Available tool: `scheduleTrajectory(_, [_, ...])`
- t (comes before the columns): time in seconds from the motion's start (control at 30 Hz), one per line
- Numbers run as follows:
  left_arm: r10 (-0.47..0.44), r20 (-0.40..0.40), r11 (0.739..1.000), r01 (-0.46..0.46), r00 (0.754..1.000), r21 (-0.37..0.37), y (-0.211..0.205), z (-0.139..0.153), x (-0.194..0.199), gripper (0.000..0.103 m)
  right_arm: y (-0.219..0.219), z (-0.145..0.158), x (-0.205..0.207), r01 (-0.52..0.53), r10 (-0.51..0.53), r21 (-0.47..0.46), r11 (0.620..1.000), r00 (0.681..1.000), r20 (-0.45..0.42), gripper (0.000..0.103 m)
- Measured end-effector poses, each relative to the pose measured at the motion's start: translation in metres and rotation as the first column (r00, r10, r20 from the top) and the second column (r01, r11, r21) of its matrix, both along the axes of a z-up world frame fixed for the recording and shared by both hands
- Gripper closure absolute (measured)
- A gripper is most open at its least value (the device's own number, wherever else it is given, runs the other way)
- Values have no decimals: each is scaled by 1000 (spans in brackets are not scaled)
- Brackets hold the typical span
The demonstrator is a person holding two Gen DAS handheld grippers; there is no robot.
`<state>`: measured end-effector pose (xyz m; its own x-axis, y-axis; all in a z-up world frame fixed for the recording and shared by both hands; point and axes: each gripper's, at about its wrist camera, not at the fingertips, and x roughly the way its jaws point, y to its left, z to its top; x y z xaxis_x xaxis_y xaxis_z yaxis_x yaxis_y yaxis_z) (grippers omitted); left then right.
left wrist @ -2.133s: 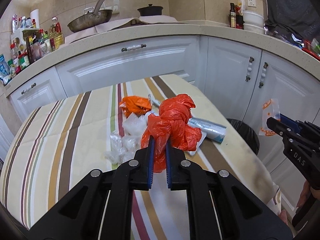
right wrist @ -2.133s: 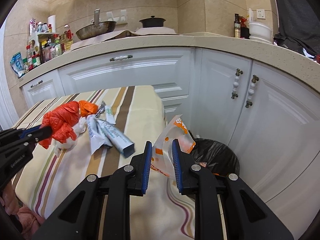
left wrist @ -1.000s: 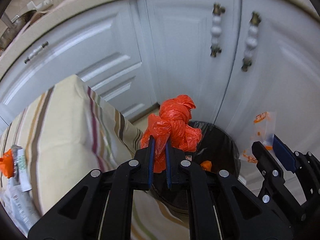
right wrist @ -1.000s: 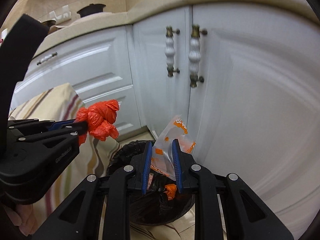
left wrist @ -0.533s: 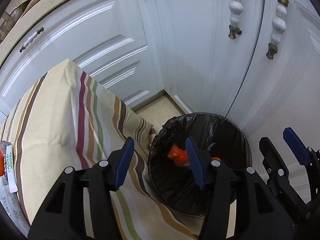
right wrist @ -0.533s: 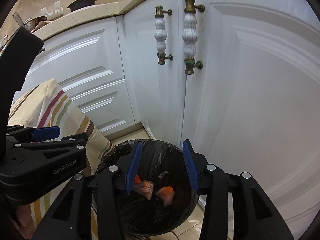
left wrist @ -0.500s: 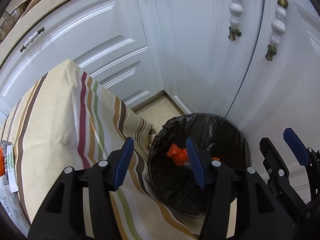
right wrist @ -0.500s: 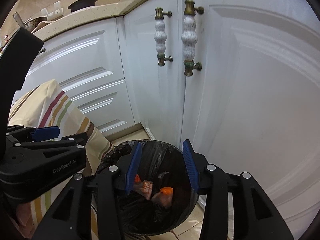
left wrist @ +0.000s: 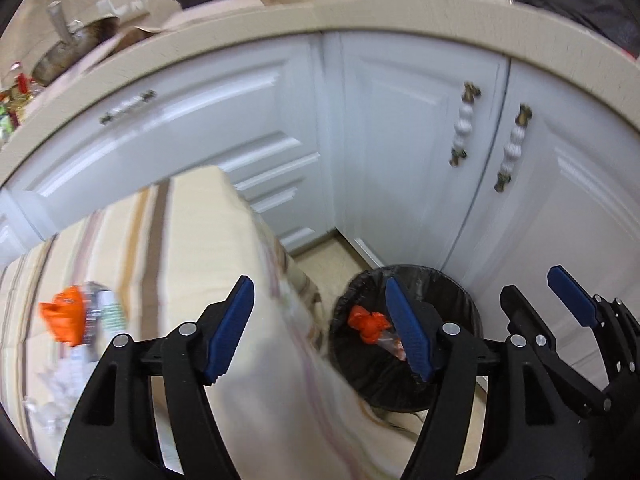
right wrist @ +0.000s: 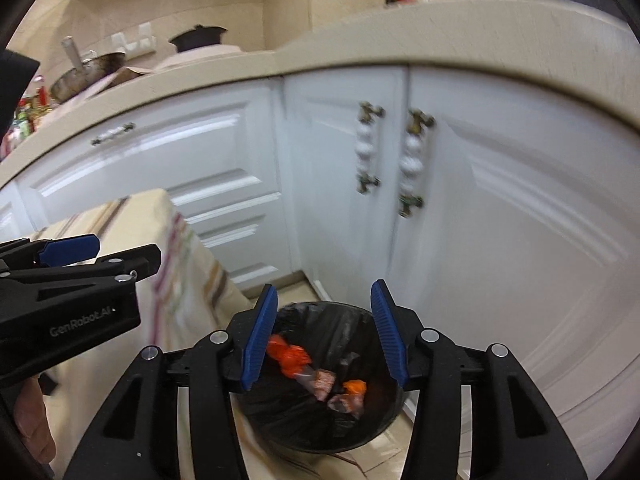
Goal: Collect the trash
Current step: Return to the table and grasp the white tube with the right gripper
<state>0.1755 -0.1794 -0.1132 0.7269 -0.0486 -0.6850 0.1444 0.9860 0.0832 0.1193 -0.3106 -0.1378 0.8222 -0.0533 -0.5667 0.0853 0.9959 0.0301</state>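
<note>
The black-lined trash bin point(left wrist: 452, 278) stands on the floor by the white cabinets. Inside it lie the orange plastic bag point(left wrist: 366, 322) and a clear orange-printed wrapper point(right wrist: 324, 384). My left gripper point(left wrist: 318, 292) hangs above the table's corner and the bin's left side, its jaws opening with nothing between them. My right gripper point(right wrist: 325, 290) is over the bin point(right wrist: 320, 306), jaws also opening and empty, with the orange bag point(right wrist: 290, 354) below. More trash stays on the striped table point(left wrist: 192, 248): an orange scrap point(left wrist: 64, 318), a tube point(left wrist: 108, 312) and crumpled clear plastic.
White cabinet doors with beaded handles point(left wrist: 460, 136) rise right behind the bin. The beige counter point(right wrist: 360, 40) above carries a pan and a pot. The tablecloth hangs down beside the bin. A hand point(right wrist: 28, 428) holds the left gripper point(right wrist: 126, 248).
A second ago each gripper held its trash over the bin. Both let go, and the bag and wrapper now lie inside. Both grippers have since risen, and their jaws stand wider.
</note>
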Motion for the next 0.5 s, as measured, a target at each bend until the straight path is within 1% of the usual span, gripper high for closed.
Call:
scheduleTrajectory(0.1, [35,32,999,-35,999,-11,34,16,-19,35,21,12,-8,-38,38,6,999,999,19,54])
scheduleTrajectory(0.17, [63,52,998,-63,997,-7,55,24,-29,31,34,18,-13,-64,64,17,998,998,28,54])
scheduleTrajectory(0.23, [93,64,996,-93,994,-1,76,29,-38,31,54,24,-17,-99,98,24,995,995,37,54])
scheduleTrajectory(0.37, [160,74,987,-162,984,19,128,34,-62,31,88,28,-23,-166,165,32,986,986,41,54])
scheduleTrajectory(0.5, [239,72,969,-242,968,50,177,31,-86,31,127,28,-33,-248,247,31,968,969,32,54])
